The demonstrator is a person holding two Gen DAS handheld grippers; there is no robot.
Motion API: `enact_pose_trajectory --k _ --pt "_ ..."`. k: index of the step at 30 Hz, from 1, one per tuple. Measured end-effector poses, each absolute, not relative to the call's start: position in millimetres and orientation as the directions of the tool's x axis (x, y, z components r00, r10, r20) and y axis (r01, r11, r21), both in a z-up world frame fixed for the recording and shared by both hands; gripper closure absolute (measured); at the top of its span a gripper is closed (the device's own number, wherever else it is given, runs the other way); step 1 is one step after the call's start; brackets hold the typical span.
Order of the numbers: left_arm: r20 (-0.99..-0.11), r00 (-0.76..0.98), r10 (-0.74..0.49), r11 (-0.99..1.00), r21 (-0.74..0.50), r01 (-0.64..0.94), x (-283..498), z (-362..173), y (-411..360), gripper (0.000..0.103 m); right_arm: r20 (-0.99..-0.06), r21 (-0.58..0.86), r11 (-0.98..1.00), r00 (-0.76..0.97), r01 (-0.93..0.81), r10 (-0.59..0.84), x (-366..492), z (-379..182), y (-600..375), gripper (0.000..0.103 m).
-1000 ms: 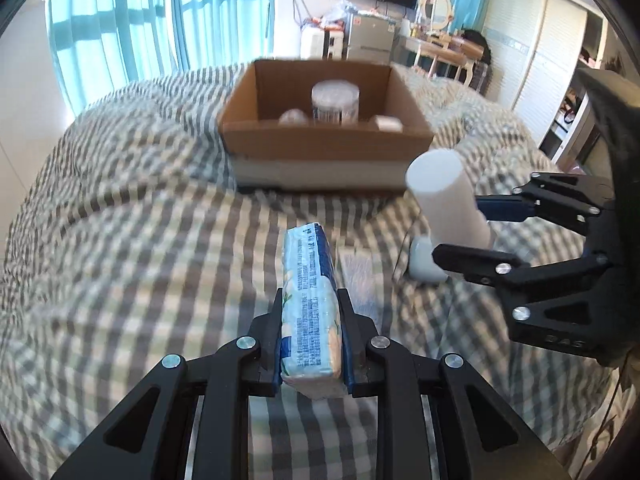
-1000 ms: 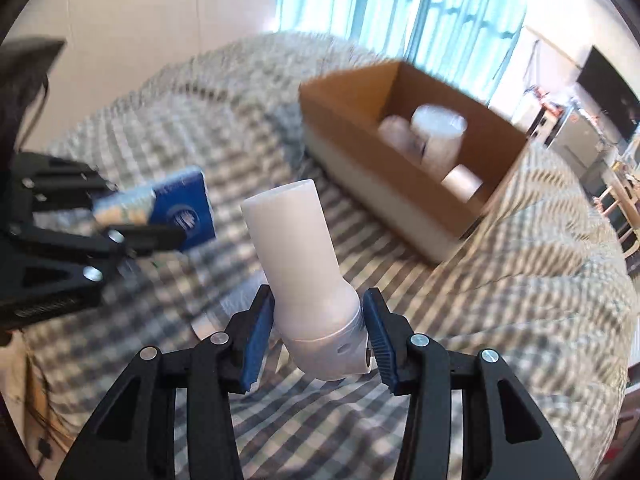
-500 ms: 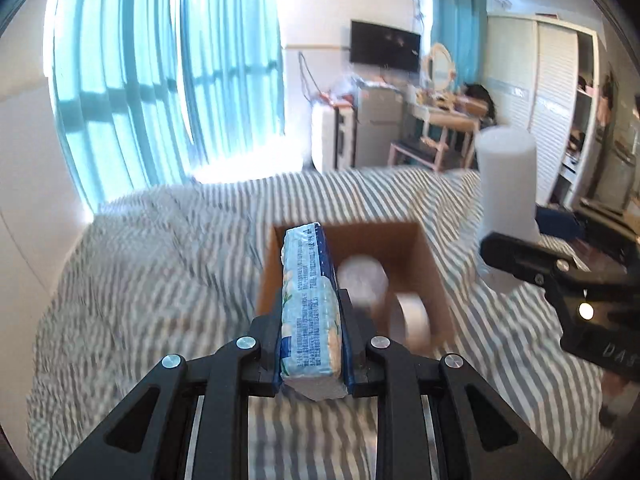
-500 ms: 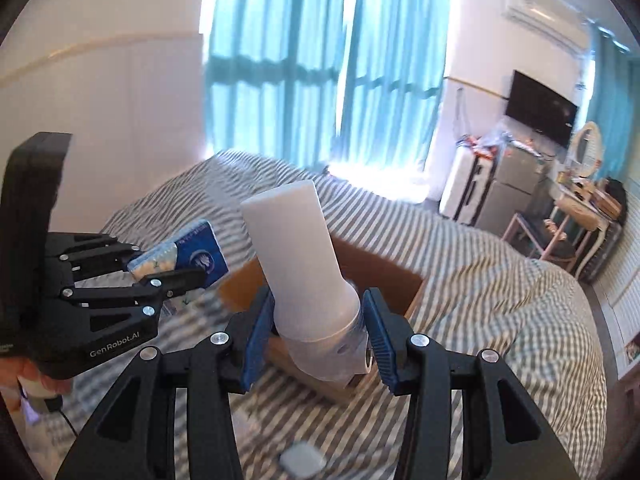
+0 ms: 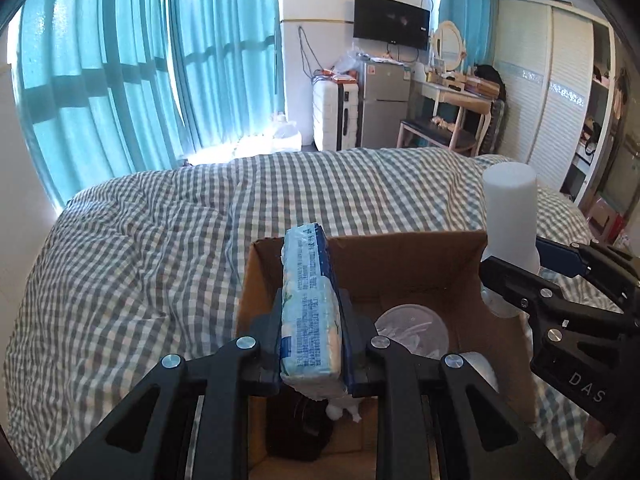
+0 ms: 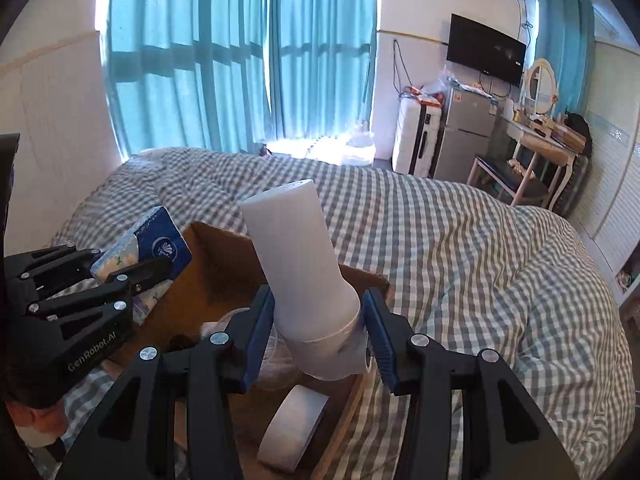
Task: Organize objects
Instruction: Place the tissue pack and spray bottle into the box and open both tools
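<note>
My left gripper (image 5: 311, 312) is shut on a blue and white tissue pack (image 5: 310, 304), held on edge over the left part of an open cardboard box (image 5: 404, 264). My right gripper (image 6: 318, 320) is shut on a white bottle (image 6: 298, 256), gripped near its cap end and tilted up over the same box (image 6: 216, 264). In the left wrist view the bottle (image 5: 510, 216) and right gripper (image 5: 532, 276) hang above the box's right wall. In the right wrist view the tissue pack (image 6: 144, 252) and left gripper (image 6: 132, 268) sit at the box's left side.
Inside the box lie a clear round lid (image 5: 412, 330), a white tape roll (image 6: 294, 426) and a dark object (image 5: 300, 428). The box rests on a grey checked bedspread (image 5: 132, 264). Teal curtains (image 5: 140, 60), a fridge (image 5: 384, 106) and a dressing table (image 5: 456, 100) stand beyond.
Both grippers, each with its object, have travelled from the near bedspread forward to above the box; the box went from far ahead to directly beneath them, and the views tilted up toward the room.
</note>
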State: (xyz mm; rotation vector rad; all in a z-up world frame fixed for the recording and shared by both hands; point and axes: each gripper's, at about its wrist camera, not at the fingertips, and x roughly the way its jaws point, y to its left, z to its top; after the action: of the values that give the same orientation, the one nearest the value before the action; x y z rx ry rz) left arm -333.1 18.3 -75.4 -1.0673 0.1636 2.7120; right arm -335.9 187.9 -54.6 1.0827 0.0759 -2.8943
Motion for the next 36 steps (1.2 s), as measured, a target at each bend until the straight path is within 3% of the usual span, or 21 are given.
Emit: enact_pose_trajectory --k 12,14,16,18,20,30,33,36 --pt "-0.718 -0.681 0.147 -0.964 0.052 -0.263 -338 -111 22 0.081 -0.679 -0.052 -0.996 -0.733 0.078 -0.022 -347 -87 187 0.057" --pt "-0.720 -0.678 0.148 -0.964 0.047 -0.260 -337 -111 22 0.077 -0.673 -0.038 -0.996 -0.739 0.081 -0.034 -345 -85 189 0.057" --pt "-0.728 -0.671 0.143 -0.964 0.052 -0.261 -335 -110 23 0.068 -0.651 -0.030 -0.996 -0.758 0.085 -0.045 -340 -78 191 0.048" --pt "-0.731 -0.671 0.124 -0.965 0.068 -0.253 -329 -108 25 0.039 -0.628 -0.022 -0.995 -0.776 0.096 -0.061 -332 -70 191 0.041" --pt "-0.738 -0.664 0.120 -0.967 0.064 -0.246 -323 -104 27 0.030 -0.615 -0.017 -0.995 -0.786 0.099 -0.068 -326 -62 192 0.040" --pt "-0.686 -0.714 0.139 -0.976 0.027 -0.216 -278 -37 17 0.021 -0.547 -0.016 -0.994 -0.833 0.110 -0.083 -270 -2 204 0.040" --pt "-0.655 -0.747 0.119 -0.978 0.051 -0.201 -259 -10 14 0.010 -0.517 -0.019 -0.993 -0.851 0.118 -0.091 -249 20 205 0.036" --pt "-0.631 -0.768 0.112 -0.981 0.053 -0.187 -236 15 8 0.009 -0.498 -0.002 -0.989 -0.858 0.147 -0.127 -226 39 208 0.031"
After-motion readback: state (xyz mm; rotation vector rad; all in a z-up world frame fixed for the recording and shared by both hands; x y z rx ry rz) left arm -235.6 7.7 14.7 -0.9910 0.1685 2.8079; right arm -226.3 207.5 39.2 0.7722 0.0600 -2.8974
